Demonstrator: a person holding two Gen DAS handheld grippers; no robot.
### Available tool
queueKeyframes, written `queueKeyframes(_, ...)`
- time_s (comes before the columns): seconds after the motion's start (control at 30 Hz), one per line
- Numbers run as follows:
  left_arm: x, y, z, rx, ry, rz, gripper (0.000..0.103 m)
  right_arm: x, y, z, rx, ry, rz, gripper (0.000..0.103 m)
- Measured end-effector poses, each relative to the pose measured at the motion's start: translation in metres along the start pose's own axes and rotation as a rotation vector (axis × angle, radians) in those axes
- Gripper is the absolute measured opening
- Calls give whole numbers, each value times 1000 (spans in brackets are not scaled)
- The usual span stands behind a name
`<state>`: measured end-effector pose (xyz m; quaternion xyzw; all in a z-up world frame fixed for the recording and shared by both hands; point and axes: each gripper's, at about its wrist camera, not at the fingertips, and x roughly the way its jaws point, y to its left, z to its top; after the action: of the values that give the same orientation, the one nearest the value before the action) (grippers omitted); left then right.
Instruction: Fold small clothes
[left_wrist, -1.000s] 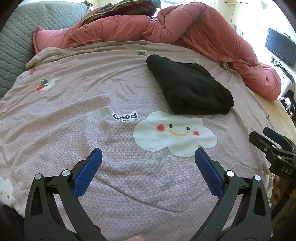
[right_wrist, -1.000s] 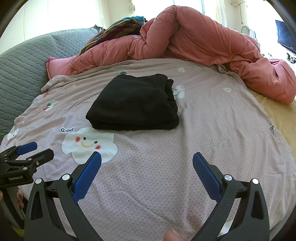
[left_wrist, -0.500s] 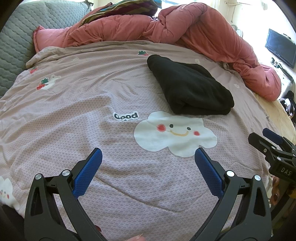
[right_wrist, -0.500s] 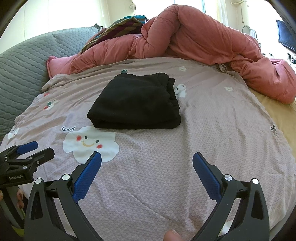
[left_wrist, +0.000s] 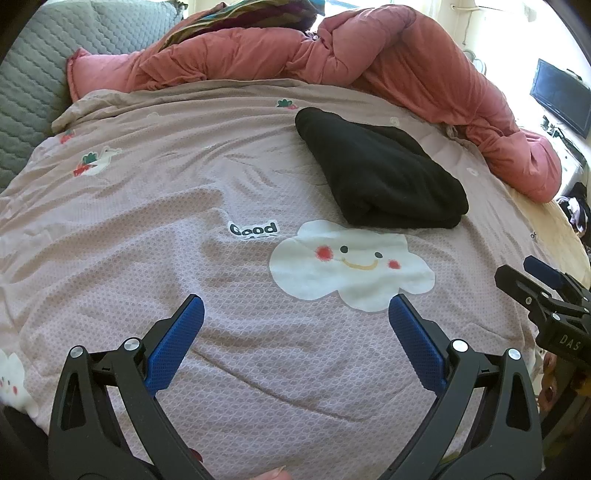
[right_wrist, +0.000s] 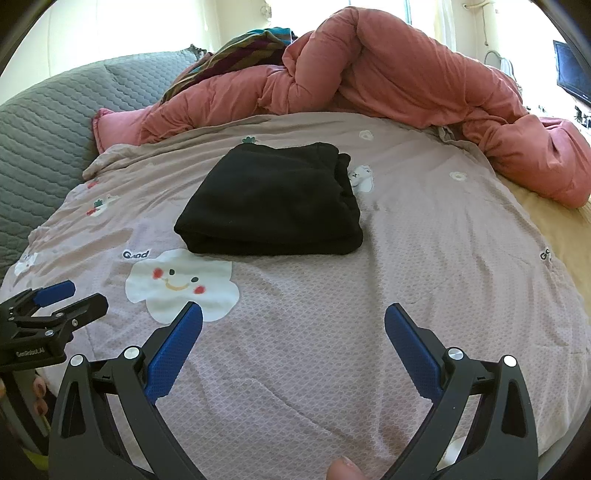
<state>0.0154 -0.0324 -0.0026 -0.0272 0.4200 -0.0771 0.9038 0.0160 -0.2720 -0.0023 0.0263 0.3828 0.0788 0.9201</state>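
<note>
black garment (right_wrist: 269, 203), folded, seemingly layered, flat on bedspread (right_wrist: 424, 258)

Left gripper (left_wrist: 295, 310): two black plastic fingers of triangular open-frame build, each with a cut-out near its base. Inner faces carry blue textured pads (left_wrist: 173, 343). Round silver screw heads (left_wrist: 130, 344) sit on the upper edges, two per finger.

Right gripper (right_wrist: 293, 317): same black frame, blue pads and silver screws. Seen from the left wrist view, its body bears white lettering "DAS".

Skin: a fingertip with nail (right_wrist: 341, 469) at the lower frame edge; reddish-painted nails (right_wrist: 38, 387) beside the left gripper's body.
</note>
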Motion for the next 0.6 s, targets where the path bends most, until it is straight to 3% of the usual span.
queueKeyframes(0.6, 1, 1, -1, -1, 6, -1, 94, 1, -6, 1, 1, 3, -1, 98)
